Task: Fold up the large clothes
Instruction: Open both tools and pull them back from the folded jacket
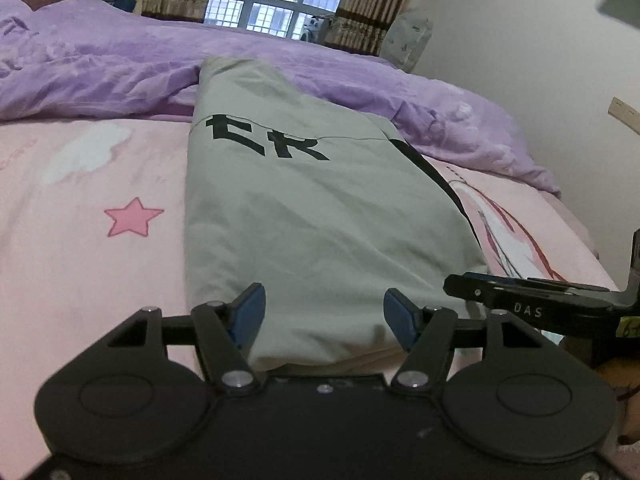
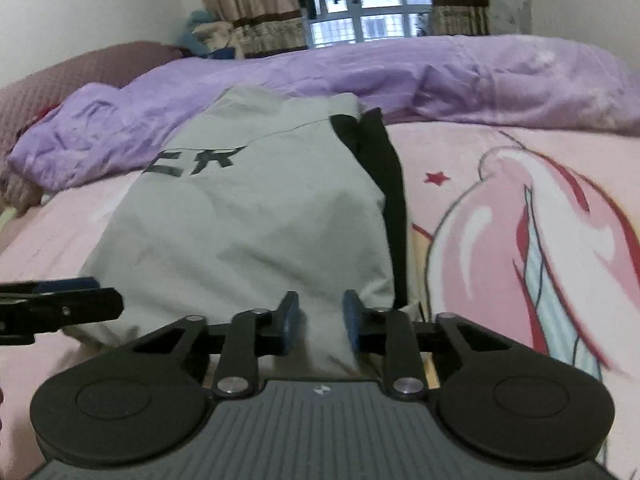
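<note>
A grey garment (image 1: 296, 216) with black letters and a black side panel lies folded into a long strip on the pink bed sheet (image 1: 80, 240); it also shows in the right wrist view (image 2: 248, 216). My left gripper (image 1: 324, 312) is open, its blue pads on either side of the garment's near edge. My right gripper (image 2: 320, 316) is part open around the near right corner of the garment, the fabric between its pads. The right gripper also shows in the left wrist view (image 1: 520, 300), and the left gripper in the right wrist view (image 2: 60, 304).
A crumpled purple duvet (image 1: 280, 64) lies across the far side of the bed. A dark red headboard (image 2: 80, 72) is at the left. Curtains and a window (image 1: 276, 4) stand behind. A white wall (image 1: 540, 60) is at the right, past the bed's edge.
</note>
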`<state>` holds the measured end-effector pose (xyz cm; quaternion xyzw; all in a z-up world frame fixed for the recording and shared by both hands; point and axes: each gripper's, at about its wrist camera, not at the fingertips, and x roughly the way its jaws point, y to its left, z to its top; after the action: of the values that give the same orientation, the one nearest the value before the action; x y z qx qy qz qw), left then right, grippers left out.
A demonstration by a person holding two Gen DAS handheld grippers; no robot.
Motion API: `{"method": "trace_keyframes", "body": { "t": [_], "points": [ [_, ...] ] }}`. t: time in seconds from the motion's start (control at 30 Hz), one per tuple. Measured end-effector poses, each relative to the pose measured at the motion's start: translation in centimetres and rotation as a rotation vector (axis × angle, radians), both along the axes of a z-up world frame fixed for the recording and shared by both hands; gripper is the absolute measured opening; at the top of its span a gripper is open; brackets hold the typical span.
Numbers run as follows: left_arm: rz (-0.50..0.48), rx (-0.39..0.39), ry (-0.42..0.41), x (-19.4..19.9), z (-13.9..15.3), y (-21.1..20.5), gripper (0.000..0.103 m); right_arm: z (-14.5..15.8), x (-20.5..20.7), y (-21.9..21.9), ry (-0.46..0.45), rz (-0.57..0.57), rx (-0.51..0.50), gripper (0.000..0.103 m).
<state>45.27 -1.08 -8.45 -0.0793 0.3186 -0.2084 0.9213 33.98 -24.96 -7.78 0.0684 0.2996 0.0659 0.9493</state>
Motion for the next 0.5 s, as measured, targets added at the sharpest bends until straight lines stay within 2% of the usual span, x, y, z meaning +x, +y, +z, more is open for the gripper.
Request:
{"method": "trace_keyframes", "body": {
  "t": [0.13,0.17,0.23,0.27,0.3,0.33,0.4,0.5],
  "points": [
    [0.029,0.001,0.021,-1.1,1.1,-0.2,0.069,1.2,-1.0,0.0,0.014,-0.027,0.01,0.029],
    [0.042,-0.001,0.023,-1.7,1.9,0.0,0.073,2.1,-1.8,0.2,0.002,-0.039,0.012,0.034],
    [0.073,0.005,0.01,-3.6,3.3,0.5,0.094,4.0,-4.2,0.6,-0.051,-0.042,0.001,0.053],
    [0.081,0.011,-0.004,-4.9,4.1,0.7,0.097,4.9,-5.4,0.9,-0.069,-0.048,-0.018,0.066],
    [0.088,0.023,-0.017,-6.0,4.6,0.9,0.099,5.8,-6.9,1.3,-0.085,-0.057,-0.044,0.071],
    [0.105,0.049,-0.034,-7.6,5.3,1.1,0.102,6.6,-8.3,1.7,-0.104,-0.07,-0.067,0.072],
    [0.149,0.114,-0.064,-10.4,6.4,1.4,0.103,8.0,-11.6,2.5,-0.129,-0.096,-0.101,0.08],
    [0.221,0.205,-0.079,-14.4,7.4,1.9,0.103,9.1,-16.1,3.1,-0.141,-0.113,-0.089,0.087]
  ]
}}
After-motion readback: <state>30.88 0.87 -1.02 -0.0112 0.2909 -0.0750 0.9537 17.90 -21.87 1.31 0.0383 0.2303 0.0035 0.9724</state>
